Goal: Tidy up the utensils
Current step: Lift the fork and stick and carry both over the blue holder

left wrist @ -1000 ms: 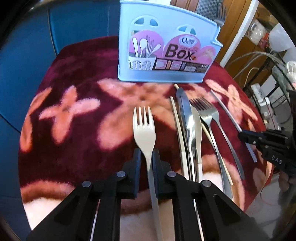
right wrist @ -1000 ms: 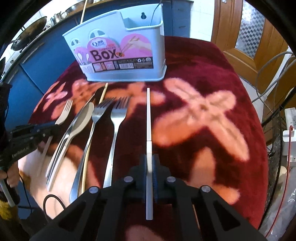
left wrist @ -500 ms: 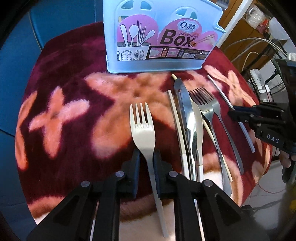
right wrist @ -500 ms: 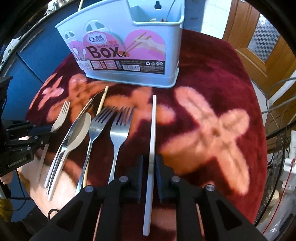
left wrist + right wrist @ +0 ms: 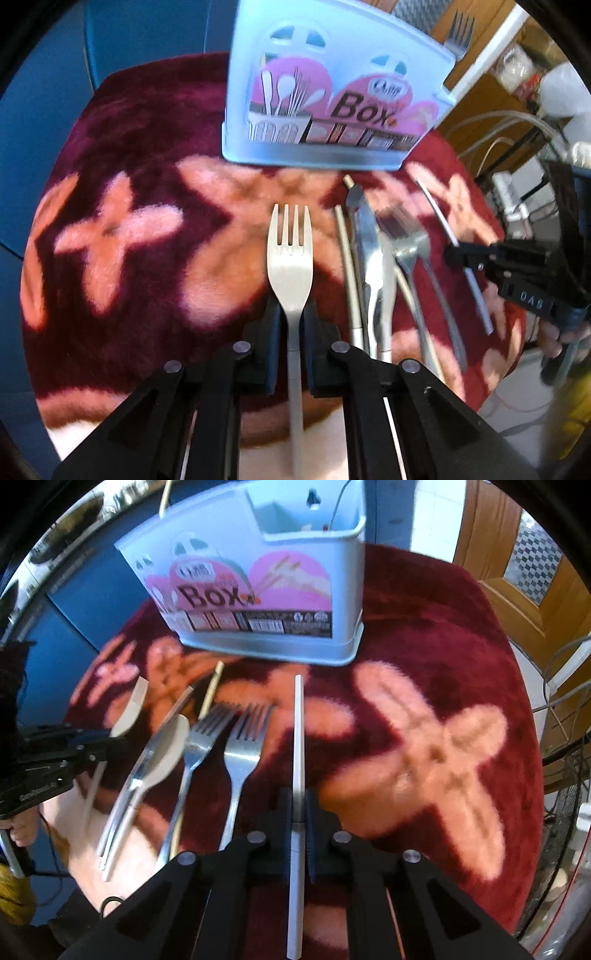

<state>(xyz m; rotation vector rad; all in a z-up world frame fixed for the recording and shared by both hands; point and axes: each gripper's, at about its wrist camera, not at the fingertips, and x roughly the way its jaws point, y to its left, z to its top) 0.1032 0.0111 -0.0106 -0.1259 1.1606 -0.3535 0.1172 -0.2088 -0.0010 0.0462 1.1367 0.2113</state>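
The left gripper (image 5: 290, 314) squeezes the thin neck of a cream plastic fork (image 5: 290, 254). The fork's long line runs straight ahead of the jaws, prongs pointing at the pale blue plastic utensil box (image 5: 332, 99). To the left of it the dark red fuzzy cloth with pink flowers (image 5: 122, 236) lies bare out to its round edge. Just to the right a row of metal forks and a knife (image 5: 384, 266) lies close together.

The right gripper (image 5: 298, 805) pinches a long white flat stick (image 5: 298, 746), which also points toward the box. To its right the cloth is open to the edge.
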